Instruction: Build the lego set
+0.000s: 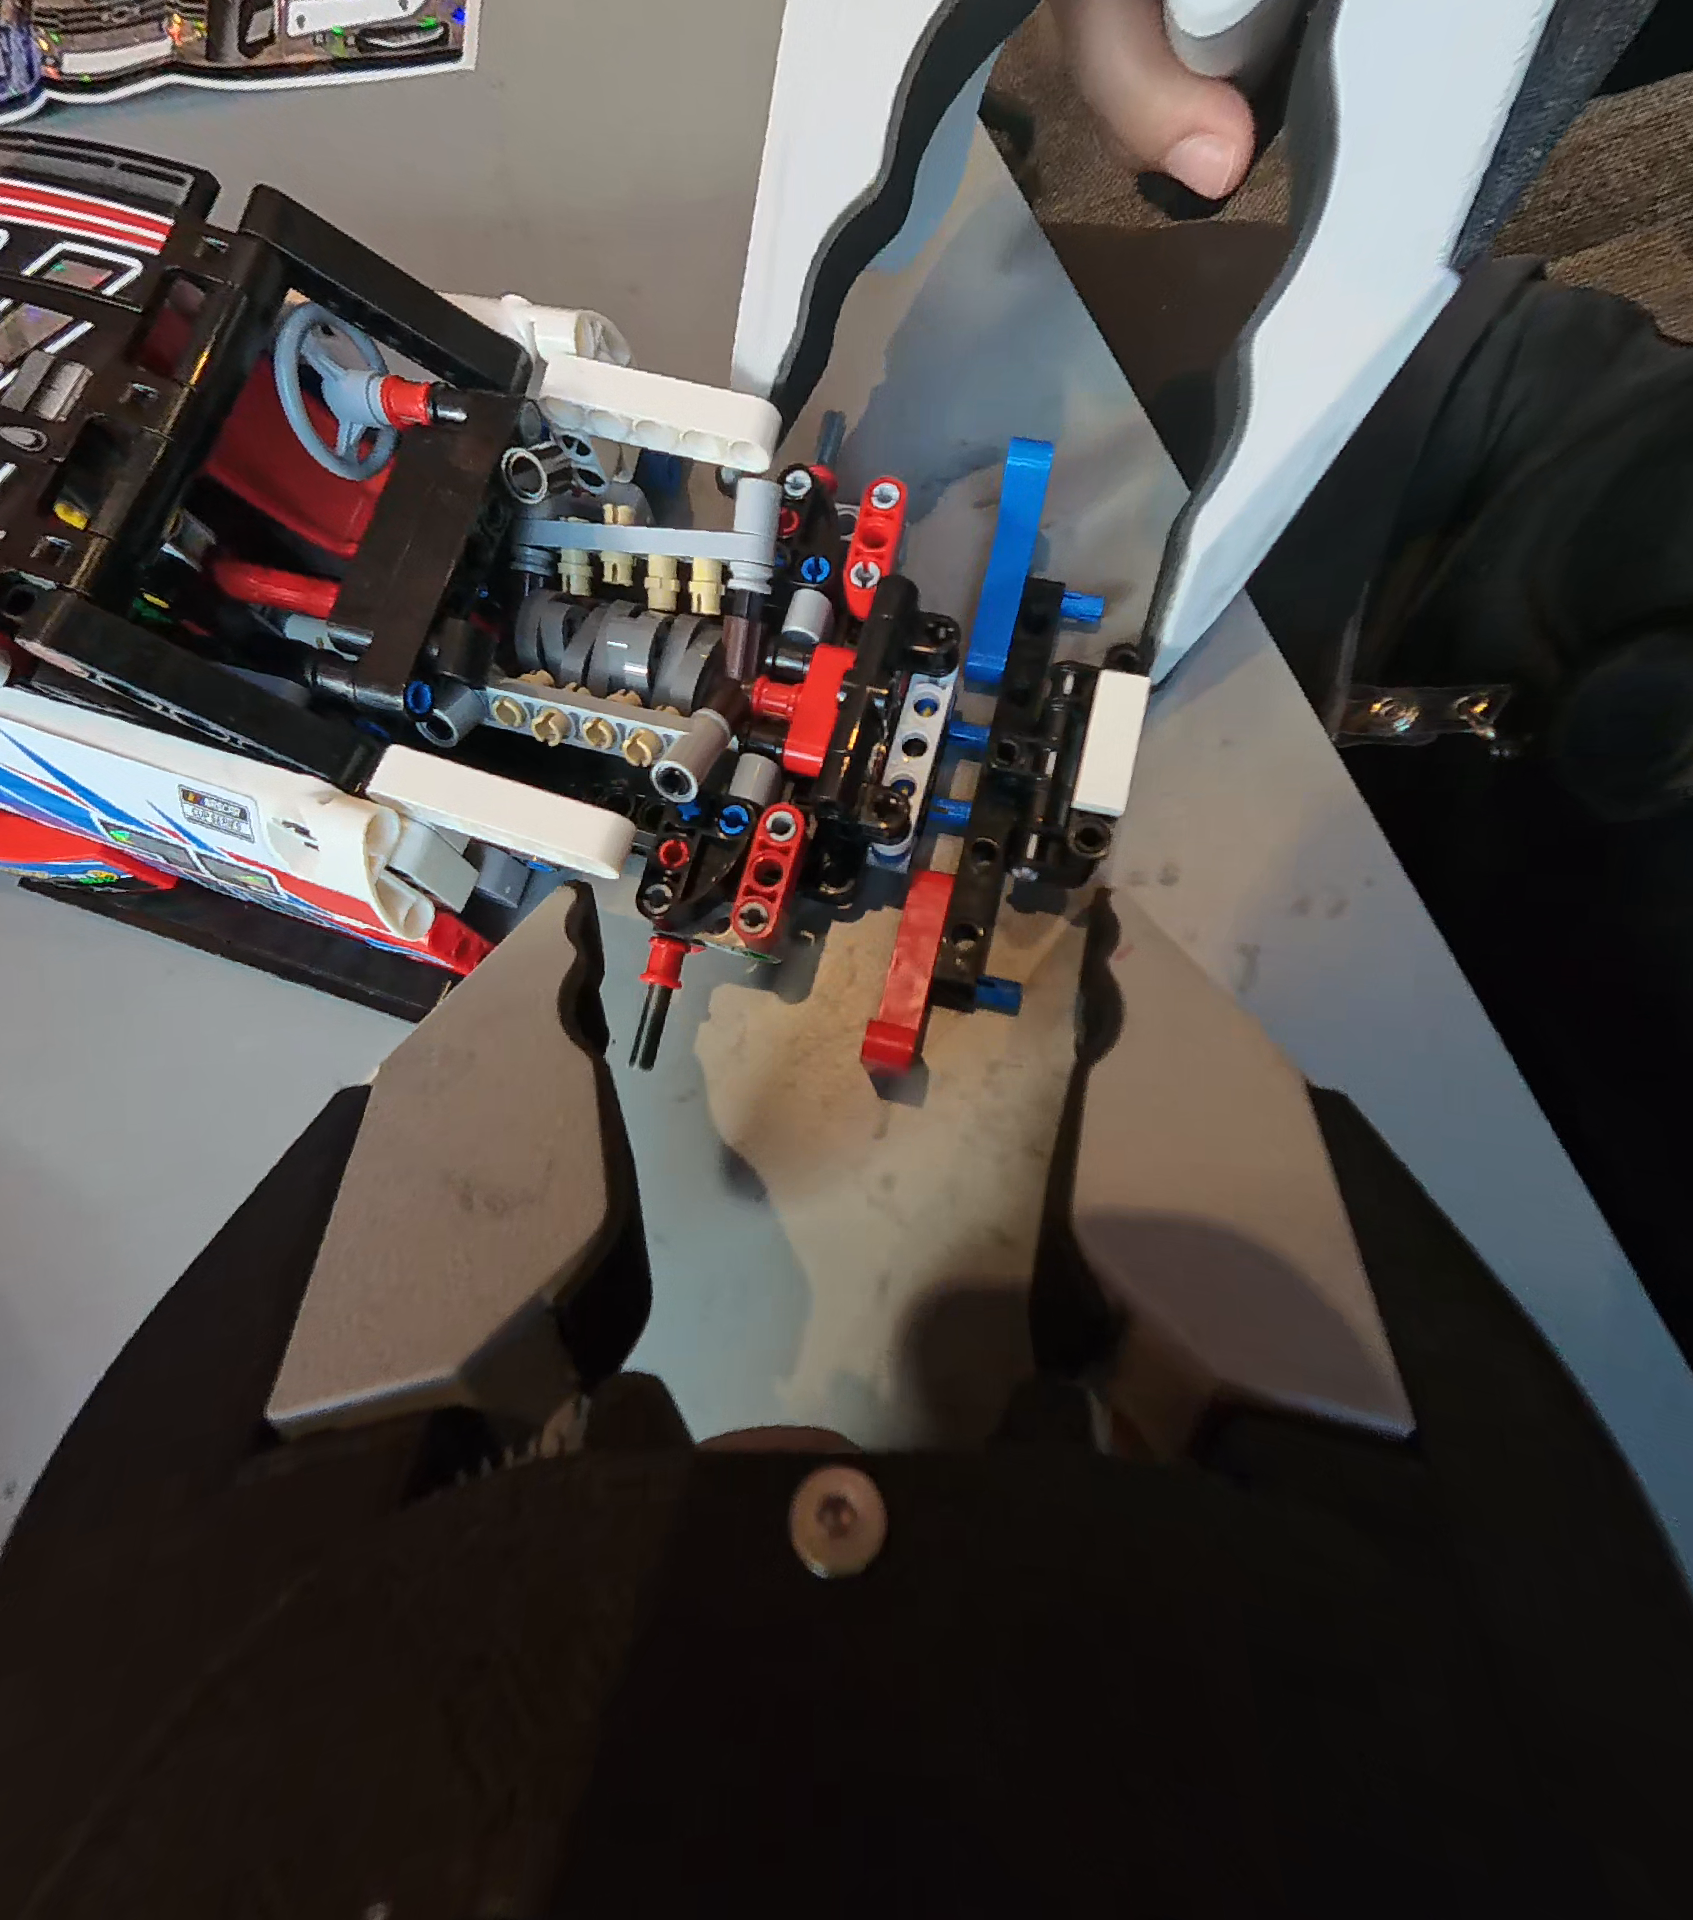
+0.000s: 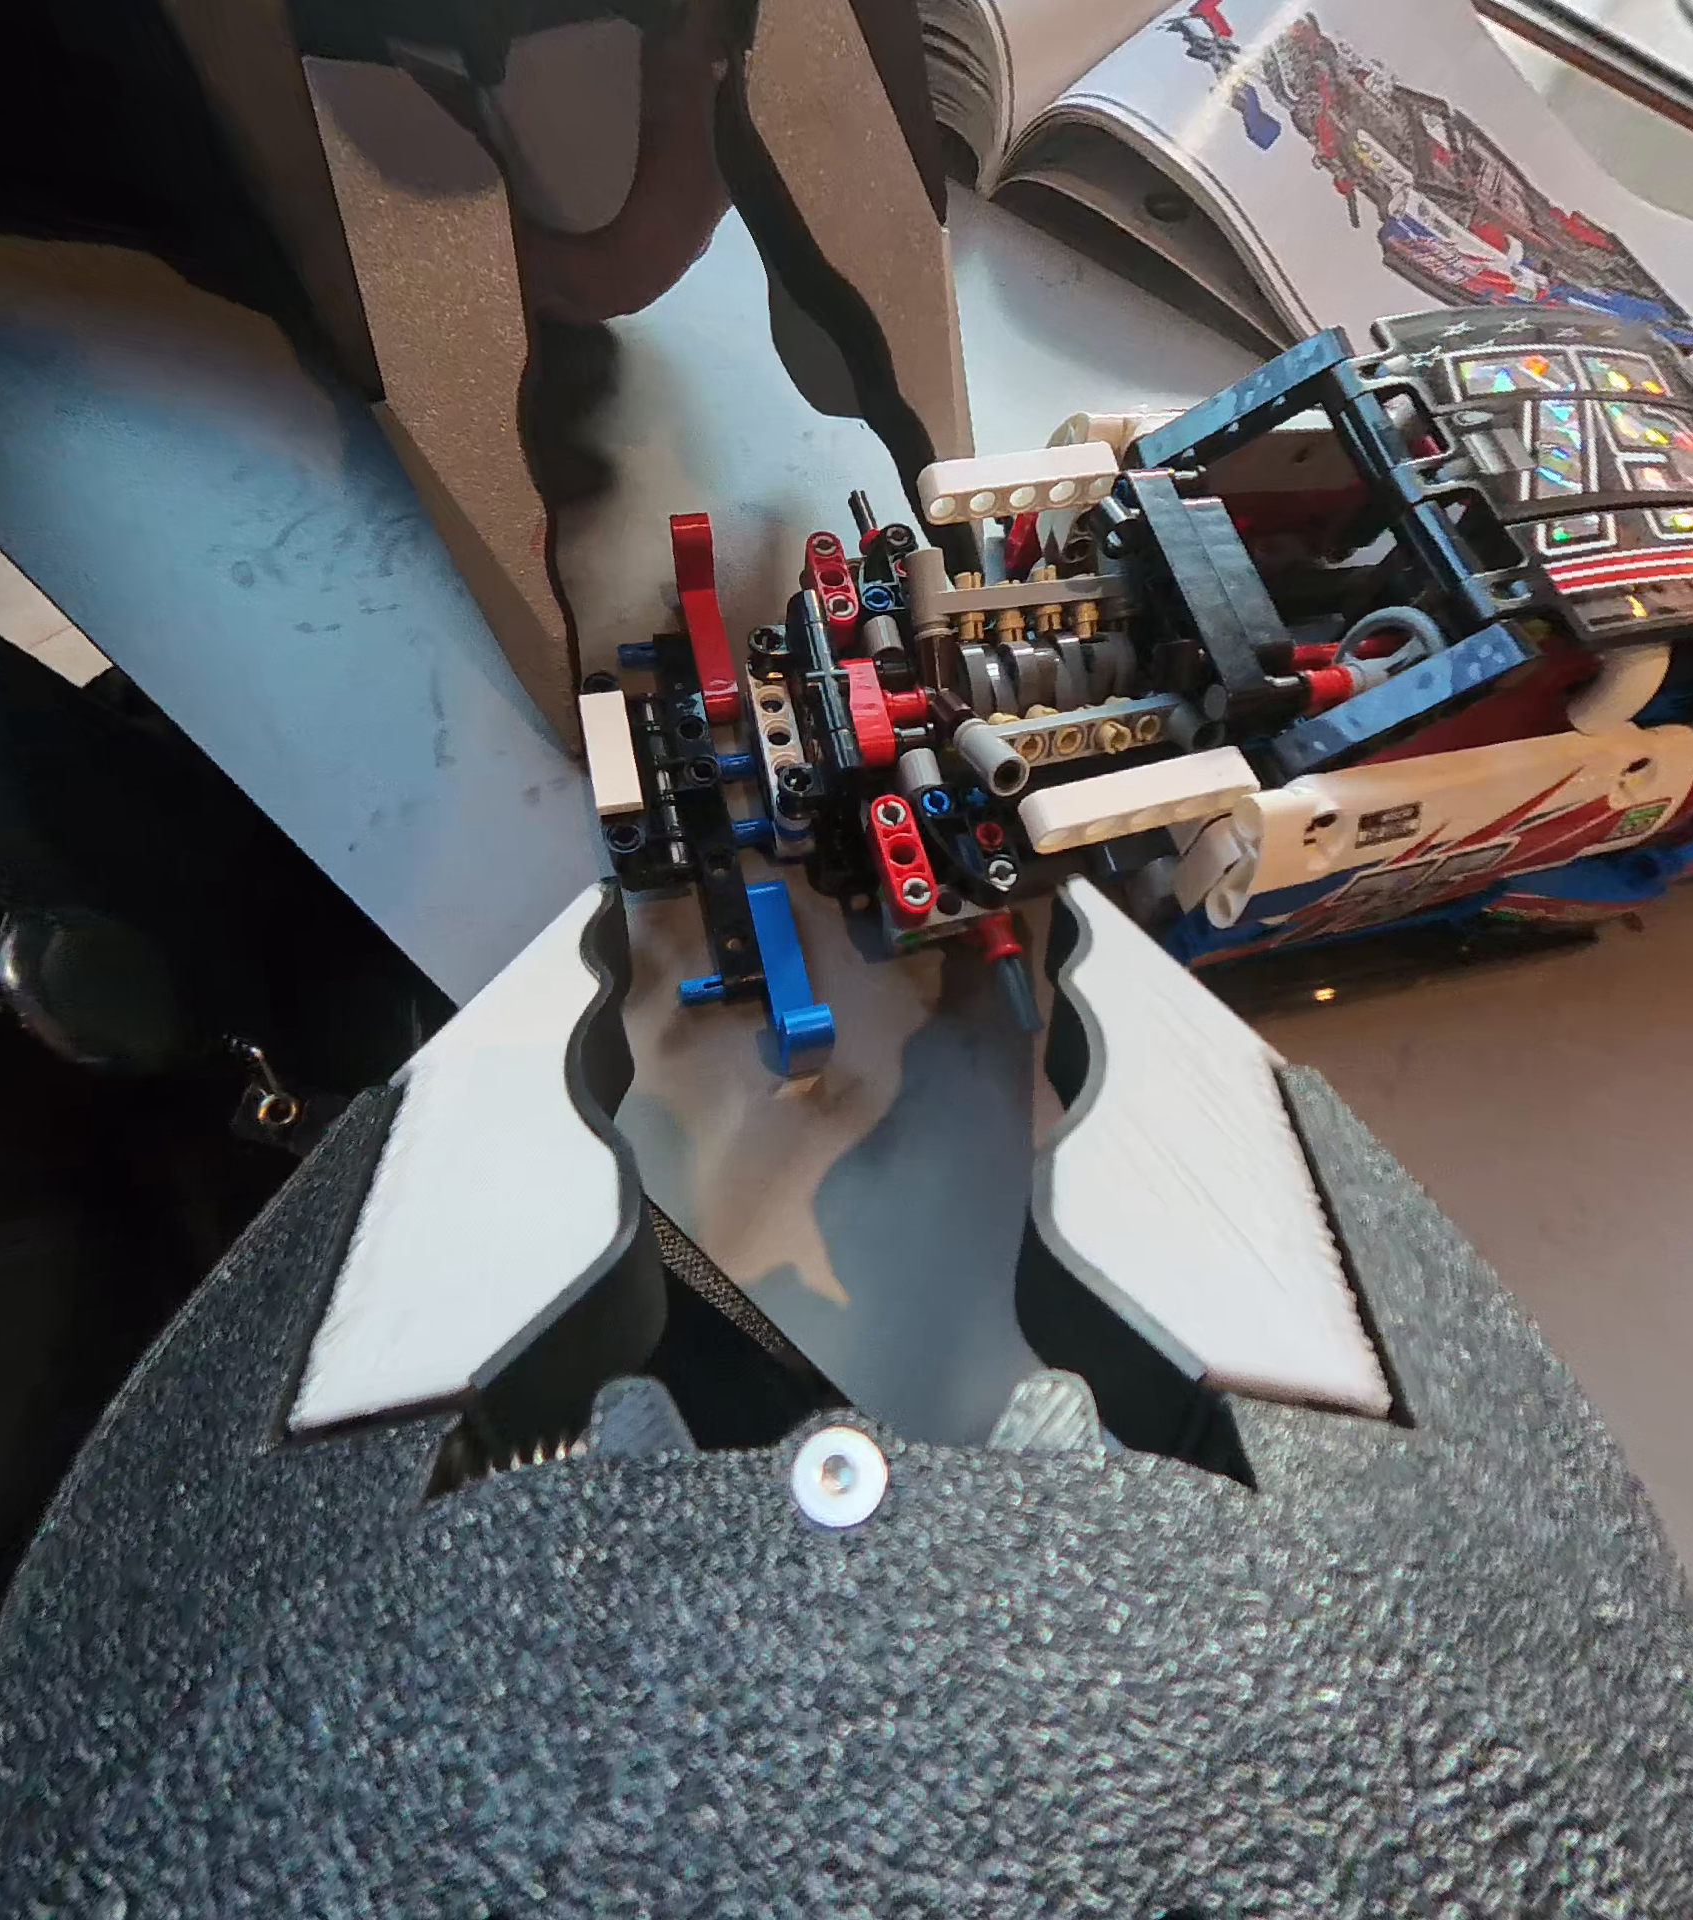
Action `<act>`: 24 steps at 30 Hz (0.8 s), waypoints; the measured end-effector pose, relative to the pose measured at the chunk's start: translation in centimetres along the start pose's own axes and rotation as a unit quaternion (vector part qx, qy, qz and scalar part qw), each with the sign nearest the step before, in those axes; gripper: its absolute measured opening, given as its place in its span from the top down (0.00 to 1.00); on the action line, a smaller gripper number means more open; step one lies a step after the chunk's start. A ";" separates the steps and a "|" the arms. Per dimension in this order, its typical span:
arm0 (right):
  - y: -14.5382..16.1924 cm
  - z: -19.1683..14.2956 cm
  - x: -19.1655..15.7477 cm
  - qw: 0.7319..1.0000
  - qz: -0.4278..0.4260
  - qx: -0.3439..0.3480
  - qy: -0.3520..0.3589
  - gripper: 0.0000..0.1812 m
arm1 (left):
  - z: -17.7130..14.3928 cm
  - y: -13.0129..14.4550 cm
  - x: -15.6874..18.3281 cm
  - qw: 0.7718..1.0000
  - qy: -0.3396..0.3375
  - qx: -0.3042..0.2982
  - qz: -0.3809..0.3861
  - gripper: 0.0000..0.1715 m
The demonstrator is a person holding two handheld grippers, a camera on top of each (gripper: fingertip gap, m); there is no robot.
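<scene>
The lego race car (image 1: 229,644) lies on the grey table (image 1: 94,1143), with a white, red and blue body and a black roof. Its open front chassis (image 1: 883,717) shows the engine, a red beam (image 1: 915,966), a blue beam (image 1: 1013,561) and a white tile (image 1: 1112,743). My left gripper (image 1: 842,914) is open and empty, its tips just short of the chassis beside the red beam. My right gripper (image 2: 837,904) is open and empty on the opposite side, at the blue beam (image 2: 785,966). Its white fingers (image 1: 1341,364) straddle the chassis front. The car also shows in the right wrist view (image 2: 1393,748).
An open instruction booklet (image 2: 1341,156) lies behind the car. A sheet of printed paper (image 1: 198,42) lies at the far table edge. The table's edge (image 1: 1444,935) runs diagonally just past the white tile, with a person's dark clothing (image 1: 1600,623) beyond it.
</scene>
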State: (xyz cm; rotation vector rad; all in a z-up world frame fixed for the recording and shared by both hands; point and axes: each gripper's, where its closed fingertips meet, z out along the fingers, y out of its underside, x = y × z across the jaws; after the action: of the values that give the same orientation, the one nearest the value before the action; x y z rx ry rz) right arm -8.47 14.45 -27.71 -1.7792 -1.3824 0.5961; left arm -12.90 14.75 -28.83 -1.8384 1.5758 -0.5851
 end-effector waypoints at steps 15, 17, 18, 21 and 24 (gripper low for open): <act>0.1 0.0 -0.3 1.000 -0.006 -0.008 0.008 0.53 | -0.4 0.2 -0.5 1.000 -0.026 -0.002 -0.007 0.44; 0.0 -0.6 -0.4 1.000 -0.002 -0.003 0.017 0.54 | -1.0 0.4 0.0 1.000 -0.025 0.003 -0.013 0.48; 0.0 -1.0 -0.5 1.000 -0.001 0.001 0.022 0.55 | -1.2 0.6 0.2 0.999 -0.026 0.003 -0.019 0.49; -0.1 -1.8 -1.0 1.000 -0.004 0.008 0.029 0.61 | -1.6 1.2 0.5 0.999 -0.037 0.001 -0.022 0.50; -0.4 -1.8 -1.5 1.000 -0.010 0.008 0.027 0.62 | -1.7 1.3 0.5 0.999 -0.038 -0.001 -0.022 0.50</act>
State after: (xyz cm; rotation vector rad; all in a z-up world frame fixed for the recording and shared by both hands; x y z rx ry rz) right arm -7.77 12.56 -26.47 -1.7545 -1.3541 0.5414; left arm -14.83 13.85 -28.61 -1.8791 1.4900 -0.5257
